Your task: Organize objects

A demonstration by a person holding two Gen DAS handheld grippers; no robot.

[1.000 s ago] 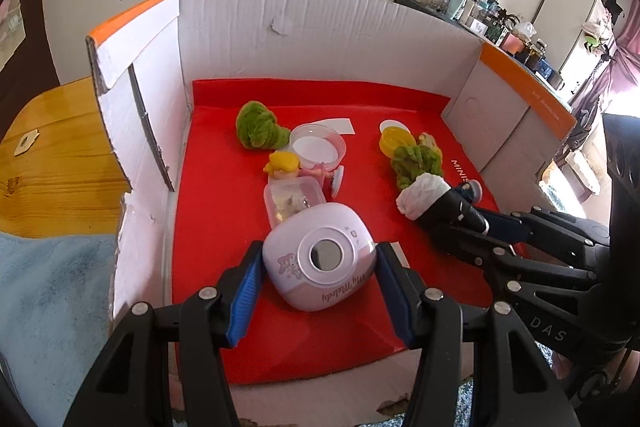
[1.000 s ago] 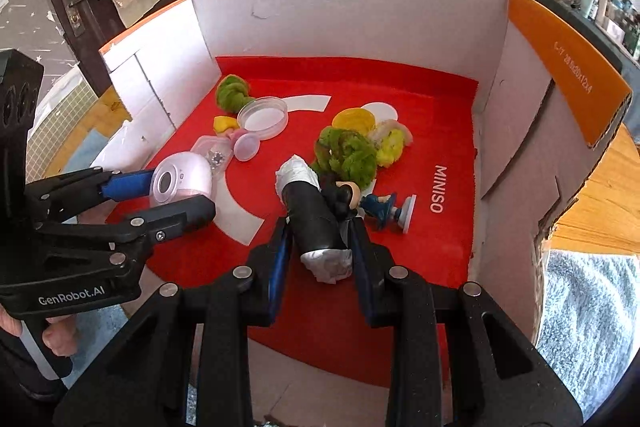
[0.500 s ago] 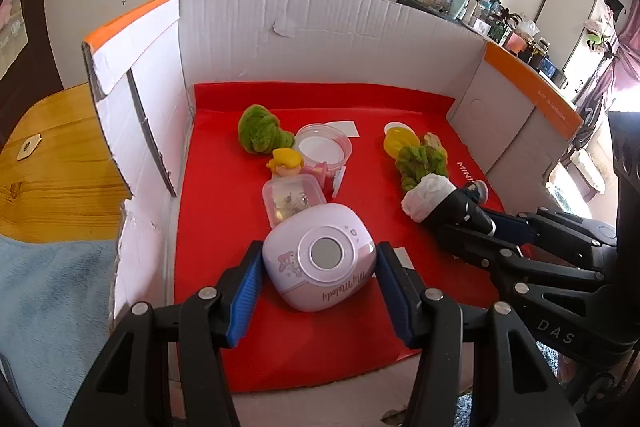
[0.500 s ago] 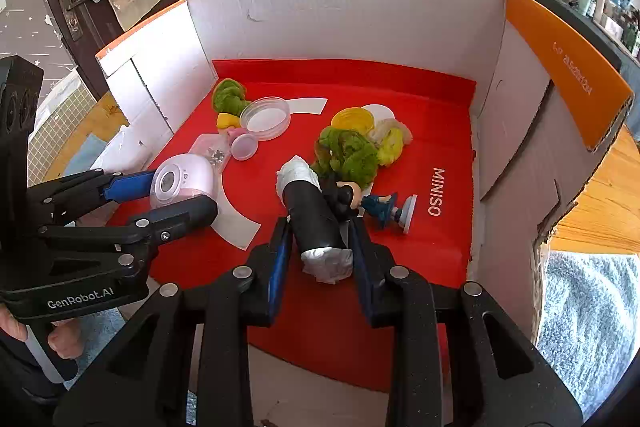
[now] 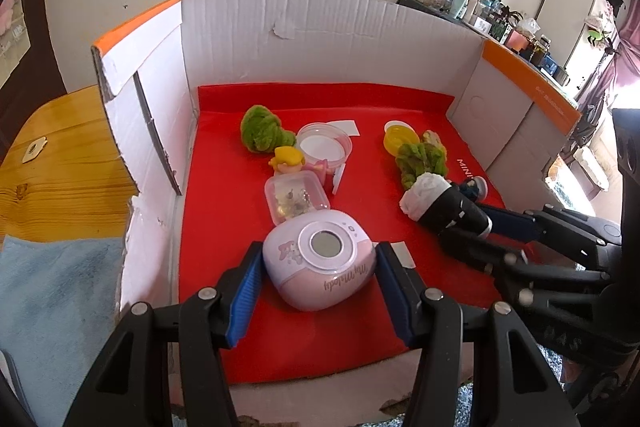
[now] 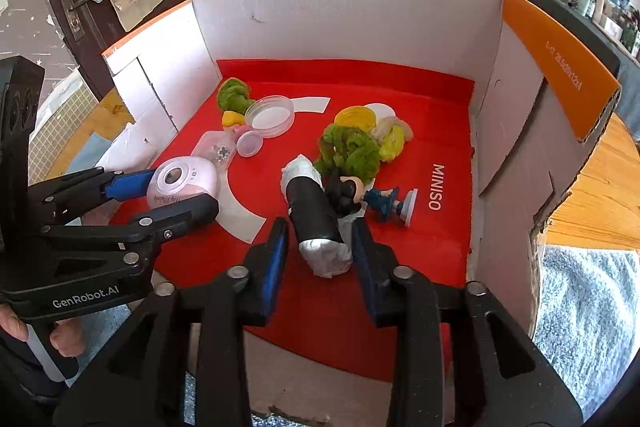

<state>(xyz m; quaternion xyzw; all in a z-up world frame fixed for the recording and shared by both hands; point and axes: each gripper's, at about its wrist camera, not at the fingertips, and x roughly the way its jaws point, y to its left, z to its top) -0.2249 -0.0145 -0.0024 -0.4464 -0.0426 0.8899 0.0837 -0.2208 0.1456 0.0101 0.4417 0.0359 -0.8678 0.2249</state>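
Observation:
My left gripper (image 5: pixel 318 259) is shut on a pink rounded gadget (image 5: pixel 320 263) with a round window, near the front of the red mat (image 5: pixel 224 163); it also shows in the right wrist view (image 6: pixel 182 183). My right gripper (image 6: pixel 320 227) is shut on a black roll with white ends (image 6: pixel 316 219), also seen in the left wrist view (image 5: pixel 444 203). A dark-haired figurine (image 6: pixel 380 199) lies just right of the roll, touching it.
A white cardboard box (image 5: pixel 320 27) with orange flaps walls the mat on three sides. On the mat lie a green fuzzy lump (image 5: pixel 260 135), a clear round dish (image 5: pixel 324 147), a small clear box (image 5: pixel 296 197), a blonde figurine (image 5: pixel 290 161), a yellow lid (image 5: pixel 400 139) and a green-yellow pile (image 6: pixel 352 151).
Both grippers have drawn back slightly toward the front of the box, each keeping its grip. The objects on the mat have not moved.

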